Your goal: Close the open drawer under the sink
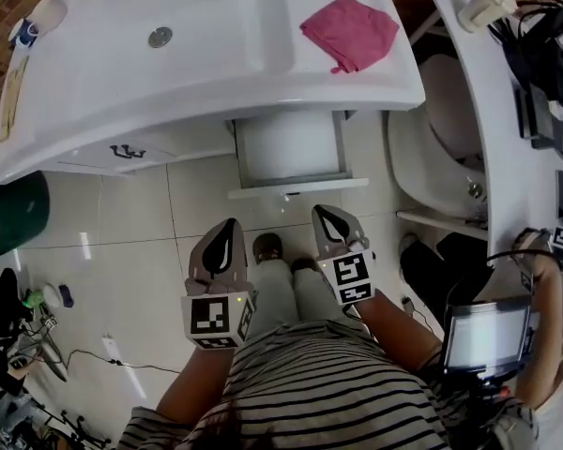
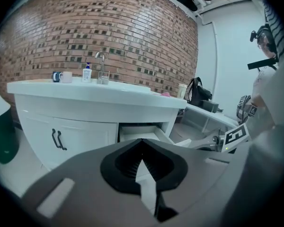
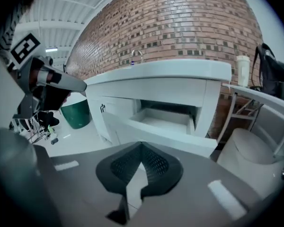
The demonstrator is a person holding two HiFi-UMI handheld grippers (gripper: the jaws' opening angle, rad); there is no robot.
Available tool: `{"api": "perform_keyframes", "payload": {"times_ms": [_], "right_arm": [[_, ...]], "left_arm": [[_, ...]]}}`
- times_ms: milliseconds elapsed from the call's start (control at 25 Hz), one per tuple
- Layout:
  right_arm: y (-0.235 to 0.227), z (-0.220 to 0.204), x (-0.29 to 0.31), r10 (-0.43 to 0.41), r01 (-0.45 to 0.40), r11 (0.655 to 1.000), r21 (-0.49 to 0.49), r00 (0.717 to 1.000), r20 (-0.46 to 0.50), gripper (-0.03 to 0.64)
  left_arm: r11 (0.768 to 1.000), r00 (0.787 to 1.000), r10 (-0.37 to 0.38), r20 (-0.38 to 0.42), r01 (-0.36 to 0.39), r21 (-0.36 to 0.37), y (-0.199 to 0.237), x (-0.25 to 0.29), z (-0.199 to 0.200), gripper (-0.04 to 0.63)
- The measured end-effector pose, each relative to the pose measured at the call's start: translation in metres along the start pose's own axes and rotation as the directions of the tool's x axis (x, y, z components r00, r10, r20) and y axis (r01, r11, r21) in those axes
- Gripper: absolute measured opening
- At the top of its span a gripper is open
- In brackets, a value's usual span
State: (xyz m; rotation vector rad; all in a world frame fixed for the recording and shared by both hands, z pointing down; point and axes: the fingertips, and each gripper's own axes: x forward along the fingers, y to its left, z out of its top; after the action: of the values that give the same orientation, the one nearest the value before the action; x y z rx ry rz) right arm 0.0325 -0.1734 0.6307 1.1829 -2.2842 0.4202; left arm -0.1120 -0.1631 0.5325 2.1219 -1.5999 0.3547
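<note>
The white open drawer (image 1: 289,148) is pulled out under the white sink bench (image 1: 216,54), with its front panel toward the person. Both grippers hang just in front of this panel and do not touch it, probably so that they can push it in squarely. The left gripper (image 1: 231,223) is clenched with nothing between its jaws, and the right gripper (image 1: 321,210) is likewise closed and empty. The bench edge covers the back part of the drawer, and I cannot make out a handle on its front.
</note>
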Motion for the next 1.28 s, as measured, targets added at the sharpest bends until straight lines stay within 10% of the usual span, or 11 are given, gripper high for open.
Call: {"api": "perform_keyframes", "payload": {"times_ms": [1280], "right_arm": [[-0.062, 0.045, 0.113, -0.057, 0.055, 0.997, 0.046, 0.998, 0.039, 0.002]], "left_arm": [[0.999, 0.998, 0.012, -0.057, -0.010, 0.034, 0.025, 0.045, -0.001, 0.015]]}}
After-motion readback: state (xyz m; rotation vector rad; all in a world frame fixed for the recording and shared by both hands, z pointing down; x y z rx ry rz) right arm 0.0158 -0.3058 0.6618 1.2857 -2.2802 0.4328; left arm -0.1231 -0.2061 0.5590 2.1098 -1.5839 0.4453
